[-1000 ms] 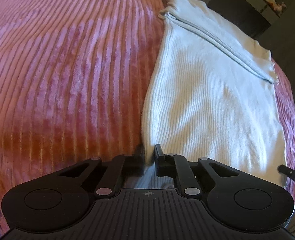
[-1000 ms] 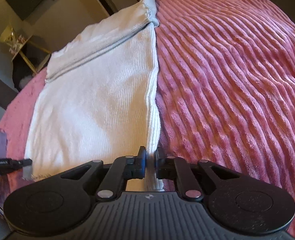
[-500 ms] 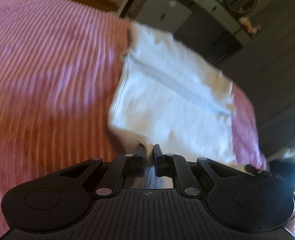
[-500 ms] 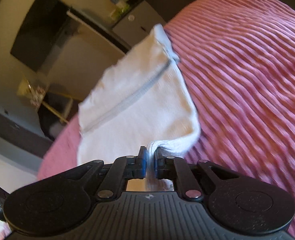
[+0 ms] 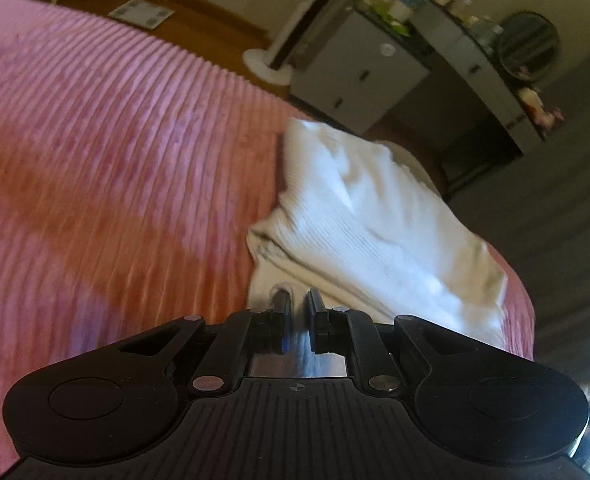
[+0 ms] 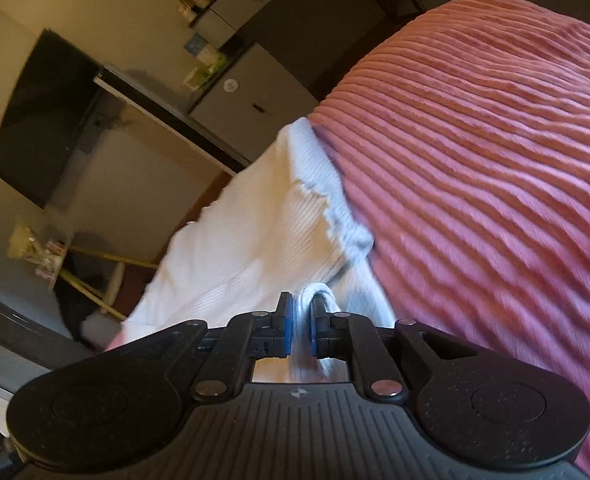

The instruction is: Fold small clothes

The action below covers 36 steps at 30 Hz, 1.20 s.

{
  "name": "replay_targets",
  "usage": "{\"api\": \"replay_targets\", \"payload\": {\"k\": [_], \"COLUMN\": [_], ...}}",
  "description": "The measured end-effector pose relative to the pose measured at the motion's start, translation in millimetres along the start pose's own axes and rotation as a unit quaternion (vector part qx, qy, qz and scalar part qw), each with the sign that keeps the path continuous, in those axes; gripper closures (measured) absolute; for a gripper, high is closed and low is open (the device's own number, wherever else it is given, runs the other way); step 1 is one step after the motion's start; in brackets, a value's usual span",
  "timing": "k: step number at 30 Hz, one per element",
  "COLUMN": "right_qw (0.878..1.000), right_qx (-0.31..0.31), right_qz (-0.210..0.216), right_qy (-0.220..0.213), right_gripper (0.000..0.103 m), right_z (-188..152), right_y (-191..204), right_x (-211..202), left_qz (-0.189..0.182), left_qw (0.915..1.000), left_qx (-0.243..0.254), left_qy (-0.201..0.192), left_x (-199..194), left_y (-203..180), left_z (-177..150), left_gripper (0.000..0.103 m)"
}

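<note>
Since a second ago you have carried the near hem of the white ribbed garment forward over its far half: it lay flat and stretched out on the pink ribbed blanket then, and now it sits doubled over, bunched and shorter. Your left gripper is pinched almost fully closed on a fold of its near left corner. Your right gripper clamps a roll of white cloth at the near right corner, its blue pads pressing the fabric, and its jaws are beginning to ease apart.

The garment lies at the blanket's far edge, its long axis now running across between your two grippers, with the folded edge facing you.

Motion blur softens both views. The hem beneath the upper layer is hidden, and the gripper bodies cover the garment's nearest edge.
</note>
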State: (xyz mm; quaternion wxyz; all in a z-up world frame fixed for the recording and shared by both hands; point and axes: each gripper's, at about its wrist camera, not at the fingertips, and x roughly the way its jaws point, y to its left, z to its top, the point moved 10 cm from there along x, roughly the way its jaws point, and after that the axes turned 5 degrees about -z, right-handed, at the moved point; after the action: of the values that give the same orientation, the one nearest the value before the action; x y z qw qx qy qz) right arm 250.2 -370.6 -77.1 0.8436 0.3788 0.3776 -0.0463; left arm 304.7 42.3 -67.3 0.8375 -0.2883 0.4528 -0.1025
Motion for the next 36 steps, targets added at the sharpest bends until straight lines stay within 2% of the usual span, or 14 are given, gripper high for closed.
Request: {"api": "replay_targets", "payload": {"k": [4,6,10,12,13,14,17,20,23,26,28,32,34,36], "right_qw": [0.999,0.997,0.982,0.967,0.959,0.946,0.918,0.922,0.922,0.921,0.918,0.915,0.921,0.926], "right_qx": [-0.037,-0.069,-0.169,-0.234,-0.263,-0.302,-0.377,-0.371,-0.369,-0.371,-0.378,-0.385,-0.372,-0.361], "right_qz": [-0.004,-0.013,-0.047,-0.049,-0.048,-0.054,-0.080,-0.074,-0.072,-0.078,-0.077,-0.085,-0.085,-0.077], "right_qy": [-0.011,-0.028,-0.072,-0.092,-0.097,-0.101,-0.092,-0.082,-0.088,-0.092,-0.096,-0.090,-0.081,-0.075], "right_gripper": [0.087,0.081,0.072,0.058,0.043,0.034,0.034,0.035,0.035,0.035,0.035,0.037,0.038,0.044], "right_z": [8,9,5,-4,-9,-18,-36,-38,-31,-23,-21,-11,-5,0], "right_y": [-4,-6,-3,5,9,13,18,21,32,41,48,48,43,41], "right_x": [9,2,-21,-36,-40,-43,-33,-21,-7,4,8,26,34,41], "left_qz": [-0.002,0.001,-0.020,-0.039,-0.043,-0.042,-0.024,0.009,0.006,0.016,0.025,0.020,0.018,0.016], "left_qw": [0.9999,0.9994,0.9971,0.9931,0.9908,0.9888,0.9780,0.9700,0.9757,0.9743,0.9726,0.9758,0.9782,0.9781], "left_qx": [0.014,0.031,0.072,0.108,0.125,0.140,0.207,0.243,0.219,0.224,0.230,0.217,0.207,0.207], "left_qy": [0.001,-0.011,-0.018,-0.026,-0.030,-0.028,0.002,0.004,0.000,-0.016,-0.027,-0.009,-0.008,-0.013], "left_x": [14,10,-6,-22,-27,-28,-22,-9,8,24,35,54,57,57], "left_y": [9,13,13,9,8,8,5,4,1,-6,-10,-10,-10,-9], "left_z": [6,6,-8,-25,-33,-40,-66,-70,-55,-38,-28,-24,-21,-21], "left_gripper": [0.089,0.082,0.074,0.059,0.055,0.050,0.050,0.050,0.049,0.038,0.036,0.044,0.047,0.054]}}
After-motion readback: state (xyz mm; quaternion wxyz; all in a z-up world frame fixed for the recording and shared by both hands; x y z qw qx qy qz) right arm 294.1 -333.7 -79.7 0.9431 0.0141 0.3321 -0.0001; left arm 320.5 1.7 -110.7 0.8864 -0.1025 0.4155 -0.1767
